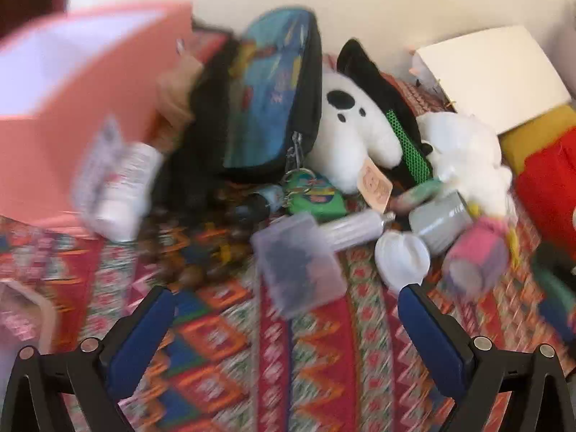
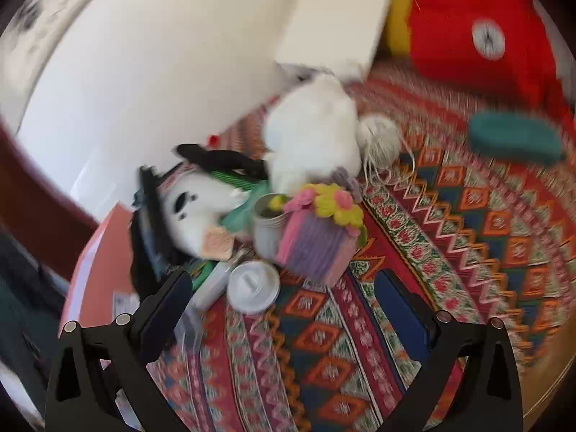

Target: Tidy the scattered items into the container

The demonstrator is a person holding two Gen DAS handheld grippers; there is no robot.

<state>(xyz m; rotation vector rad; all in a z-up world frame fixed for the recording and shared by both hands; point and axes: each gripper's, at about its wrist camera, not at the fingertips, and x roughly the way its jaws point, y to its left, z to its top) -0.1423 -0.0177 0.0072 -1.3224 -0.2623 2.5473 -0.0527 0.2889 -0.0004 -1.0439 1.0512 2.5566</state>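
A pink box (image 1: 72, 115) stands at the far left on a patterned cloth; it also shows in the right wrist view (image 2: 100, 273). Scattered items lie beside it: a clear plastic case (image 1: 298, 266), a white lid (image 1: 401, 257) (image 2: 253, 286), a grey jar (image 1: 439, 216) (image 2: 268, 225), a pink-purple knitted box with flowers (image 1: 475, 255) (image 2: 316, 244), a white-black plush (image 1: 354, 126) (image 2: 201, 212), a blue pouch (image 1: 273, 93). My left gripper (image 1: 288, 309) is open and empty, just in front of the clear case. My right gripper (image 2: 284, 295) is open and empty near the white lid.
A fluffy white plush (image 2: 313, 136) and a ball of white yarn (image 2: 378, 136) lie further back. A red cushion (image 2: 475, 36), a white board (image 2: 338, 18) and a teal object (image 2: 514, 136) sit at the right. A white wall stands behind. Both views are blurred.
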